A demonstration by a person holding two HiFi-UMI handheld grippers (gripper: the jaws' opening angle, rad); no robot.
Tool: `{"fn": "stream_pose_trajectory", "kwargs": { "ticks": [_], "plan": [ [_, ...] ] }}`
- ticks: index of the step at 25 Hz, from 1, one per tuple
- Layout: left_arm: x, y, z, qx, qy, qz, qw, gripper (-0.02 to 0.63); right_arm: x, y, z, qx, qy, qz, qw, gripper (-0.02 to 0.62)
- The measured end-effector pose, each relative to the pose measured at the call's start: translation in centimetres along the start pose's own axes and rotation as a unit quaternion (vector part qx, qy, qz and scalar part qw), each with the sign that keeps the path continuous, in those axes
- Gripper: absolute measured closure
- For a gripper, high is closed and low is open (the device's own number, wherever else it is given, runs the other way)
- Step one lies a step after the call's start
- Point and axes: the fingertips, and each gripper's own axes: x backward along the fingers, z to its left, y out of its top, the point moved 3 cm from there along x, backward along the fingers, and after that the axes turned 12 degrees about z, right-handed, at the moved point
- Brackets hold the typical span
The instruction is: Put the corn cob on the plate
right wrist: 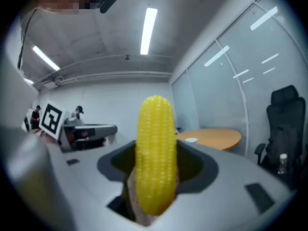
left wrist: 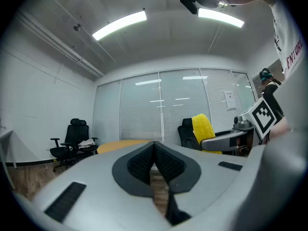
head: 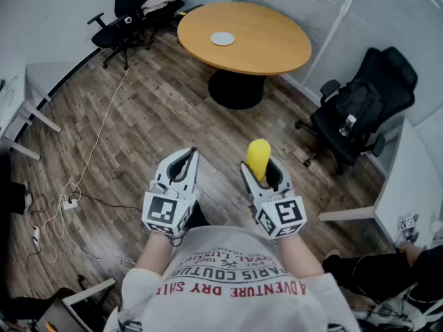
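A yellow corn cob (head: 258,159) stands upright between the jaws of my right gripper (head: 261,168), which is shut on it. In the right gripper view the corn cob (right wrist: 155,153) fills the middle, with its tip pointing up. My left gripper (head: 181,159) hangs level beside the right one, shut with nothing in it; its dark pads (left wrist: 144,162) meet. A small white plate (head: 222,39) lies on the round wooden table (head: 277,47) far ahead. From the right gripper view the plate (right wrist: 191,140) is small and distant. Both grippers are held over the wooden floor, close to the person's chest.
A black office chair (head: 356,113) with a bag and a bottle stands at the right, and another chair (head: 131,16) at the far left. A white cable (head: 97,144) runs over the floor to a socket strip. White desks (head: 408,185) line both sides.
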Motion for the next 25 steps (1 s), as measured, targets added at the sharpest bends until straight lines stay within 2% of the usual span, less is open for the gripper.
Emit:
{"fn": "stream_pose_trajectory", "kwargs": {
  "ticks": [16, 20, 25],
  "plan": [
    [-2.0, -0.5, 0.4, 0.003, -0.015, 0.005, 0.9999, 0.574, -1.3, 0.5, -1.6, -0.008, -0.017, 0.007, 1.0, 0.334],
    [-3.0, -0.5, 1.9, 0.008, -0.017, 0.005, 0.9998, 0.574, -3.1, 0.8, -1.9, -0.005, -0.019, 0.012, 1.0, 0.334],
    [-5.6, -0.4, 5.8, 0.016, -0.023, 0.004, 0.9996, 0.575, -7.3, 2.0, -2.1, -0.007, -0.027, 0.019, 0.999, 0.334]
  ]
}}
